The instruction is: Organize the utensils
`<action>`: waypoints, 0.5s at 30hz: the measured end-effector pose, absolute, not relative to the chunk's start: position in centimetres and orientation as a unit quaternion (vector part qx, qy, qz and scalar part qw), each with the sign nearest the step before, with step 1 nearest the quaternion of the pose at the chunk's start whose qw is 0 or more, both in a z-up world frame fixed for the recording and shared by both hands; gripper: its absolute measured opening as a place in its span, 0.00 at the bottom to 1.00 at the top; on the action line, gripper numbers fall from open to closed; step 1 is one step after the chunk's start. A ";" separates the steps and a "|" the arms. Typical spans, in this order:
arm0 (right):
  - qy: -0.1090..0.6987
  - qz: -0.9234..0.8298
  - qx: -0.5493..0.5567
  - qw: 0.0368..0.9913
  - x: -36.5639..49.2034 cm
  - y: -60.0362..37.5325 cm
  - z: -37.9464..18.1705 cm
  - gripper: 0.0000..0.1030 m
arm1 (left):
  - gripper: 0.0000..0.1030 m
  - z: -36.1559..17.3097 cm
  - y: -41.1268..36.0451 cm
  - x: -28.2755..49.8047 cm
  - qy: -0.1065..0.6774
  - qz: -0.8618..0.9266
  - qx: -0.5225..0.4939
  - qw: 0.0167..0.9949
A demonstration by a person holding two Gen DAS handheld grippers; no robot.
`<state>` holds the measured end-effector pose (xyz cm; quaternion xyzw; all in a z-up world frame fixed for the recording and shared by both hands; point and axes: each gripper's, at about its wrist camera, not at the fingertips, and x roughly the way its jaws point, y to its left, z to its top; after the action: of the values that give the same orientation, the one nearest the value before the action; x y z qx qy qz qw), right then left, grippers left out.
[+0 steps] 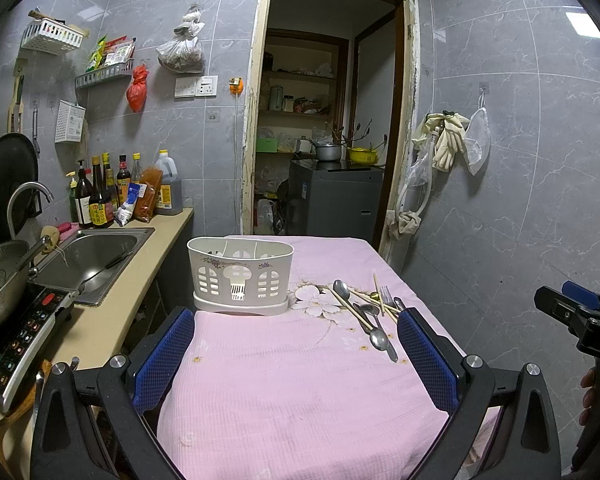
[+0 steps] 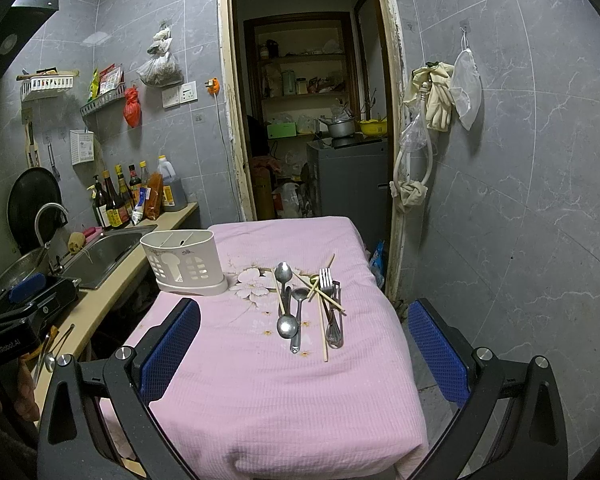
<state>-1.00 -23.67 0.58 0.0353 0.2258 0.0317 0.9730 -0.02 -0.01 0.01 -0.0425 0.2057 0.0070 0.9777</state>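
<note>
Tongs both gape: right gripper (image 2: 304, 344) should pinch one spoon (image 2: 287, 326), mid-frame, toward holder (image 2: 182, 262); left gripper (image 1: 296, 344) idle.

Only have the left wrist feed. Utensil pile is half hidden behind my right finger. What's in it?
Observer: The right wrist view shows the whole utensil pile: spoons, a fork, a small whisk, and chopsticks.
Operator: Any already in the caddy?
Observer: The white caddy shows only its dividers at the top; nothing sticks out.
Operator: Is the right hand-held gripper open?
Observer: Yes, the right hand-held gripper is open wide and empty, short of the pile.
</note>
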 end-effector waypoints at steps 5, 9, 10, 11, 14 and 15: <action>0.226 0.032 0.035 0.973 -1.0 -23.7 0.5 0.99 | 0.99 0.0 0.0 0.0 0.206 0.007 -0.043 0.978; 0.226 0.032 0.035 0.973 -1.0 -23.6 0.5 0.99 | 0.99 0.0 0.0 0.0 0.206 0.007 -0.043 0.978; 0.226 0.032 0.036 0.973 -1.0 -23.6 0.5 0.99 | 0.99 0.0 0.0 0.0 0.206 0.007 -0.043 0.978; 0.226 0.032 0.035 0.973 -1.0 -23.6 0.6 0.99 | 0.99 0.0 0.0 0.0 0.206 0.007 -0.043 0.978; 0.226 0.032 0.035 0.973 -1.0 -23.6 0.6 0.99 | 0.99 0.0 0.0 0.0 0.206 0.007 -0.043 0.978; 0.226 0.032 0.035 0.973 -1.0 -23.5 0.6 0.99 | 0.99 0.0 0.0 0.0 0.206 0.007 -0.043 0.978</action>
<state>-0.99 -23.55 0.57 0.0354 0.2265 0.0319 0.9729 -0.03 -0.01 0.02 -0.0428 0.2060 0.0073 0.9776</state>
